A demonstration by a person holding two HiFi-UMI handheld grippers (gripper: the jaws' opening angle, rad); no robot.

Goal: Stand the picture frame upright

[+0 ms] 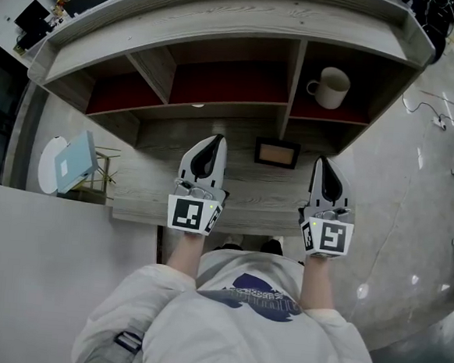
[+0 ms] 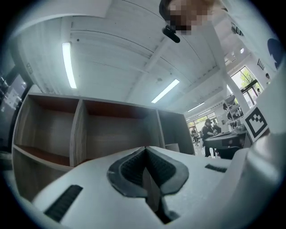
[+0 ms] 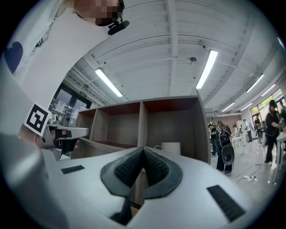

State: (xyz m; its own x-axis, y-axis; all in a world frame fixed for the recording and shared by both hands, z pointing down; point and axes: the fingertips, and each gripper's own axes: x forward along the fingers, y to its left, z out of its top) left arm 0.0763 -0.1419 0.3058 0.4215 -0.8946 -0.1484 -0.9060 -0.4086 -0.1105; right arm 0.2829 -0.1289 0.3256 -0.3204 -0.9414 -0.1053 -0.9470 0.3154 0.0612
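— So, how do the tongs stand?

— Both are pressed together on nothing. The left tongs (image 2: 145, 154) show pad against pad with no gap, and the right tongs (image 3: 143, 154) look the same. They hover above the desk (image 1: 148, 194), pointing roughly level at the shelf unit (image 1: 224, 20), and neither touches anything.

— And the picture frame?

— The picture frame (image 1: 277, 152) sits toward the back of the desk, just below the divider (image 1: 293, 88) between the middle and right compartments. In the head view it lies between the two tongs, nearer the right one and apart from both. It has a dark border around a tan panel. From this steep angle I can't tell whether it lies flat or leans back, and neither gripper view catches it.

— How do you expect it to handle?

— Light and rigid, I'd judge. The border should stay stiff under the pads. If the panel is glazed, it is probably slick and breakable, so I'd keep off the face.

— Where would you take hold?

— On the border, with the pads across its thickness at the top rail or a side rail. One pair can tip it up while the other steadies the bottom edge, since a light frame may skate on the smooth wood-grain desk. Any prop on the back is hidden, so its balance is unknown.

— Is anything in the way?

— Only the mug (image 1: 329, 87) in the right compartment, well apart from the frame.
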